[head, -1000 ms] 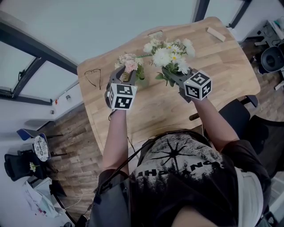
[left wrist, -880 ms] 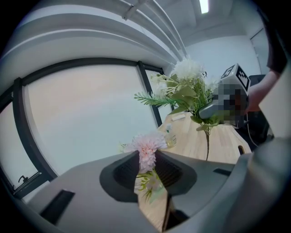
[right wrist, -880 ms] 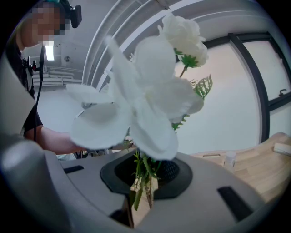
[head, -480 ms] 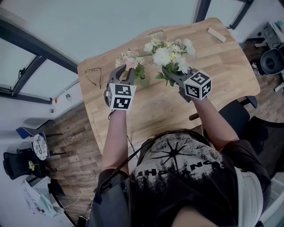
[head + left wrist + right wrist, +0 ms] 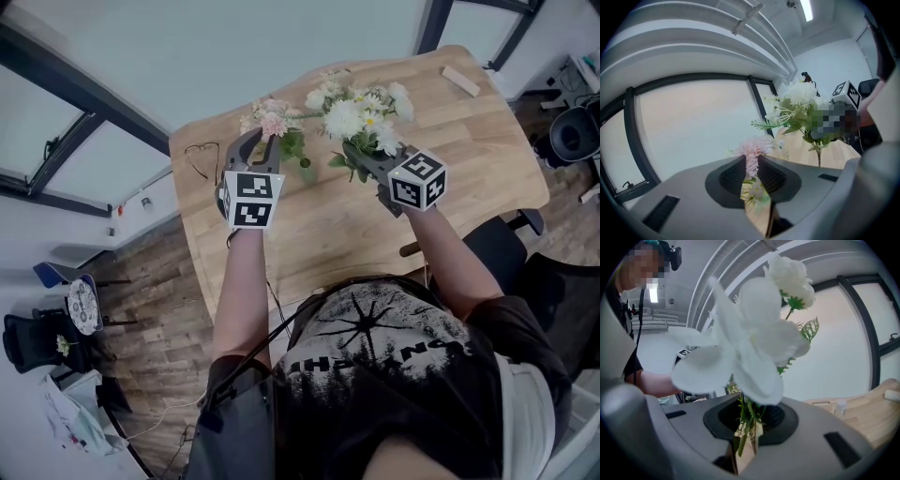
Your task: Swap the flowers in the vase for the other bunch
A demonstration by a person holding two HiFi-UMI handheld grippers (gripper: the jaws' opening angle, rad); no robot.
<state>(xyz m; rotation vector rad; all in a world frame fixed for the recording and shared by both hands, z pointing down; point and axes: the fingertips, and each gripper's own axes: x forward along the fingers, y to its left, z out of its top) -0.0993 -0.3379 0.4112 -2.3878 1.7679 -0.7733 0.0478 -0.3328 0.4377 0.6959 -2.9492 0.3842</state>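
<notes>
Left claw [image 5: 751, 164] just closed, pink bunch [image 5: 754, 146] between

Surface: light wooden table [image 5: 319, 225], rounded corners | Near, left of left gripper [image 5: 255, 142] fingers: dark eyeglasses [image 5: 199, 161], lying flat | Well beyond right gripper [image 5: 361, 157] fingers, rightward: small wooden block [image 5: 461, 81]

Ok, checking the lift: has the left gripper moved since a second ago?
Yes. The left gripper, jaws just closed on the pink bunch, has shifted toward the table's far edge, nearer the glasses.
</notes>
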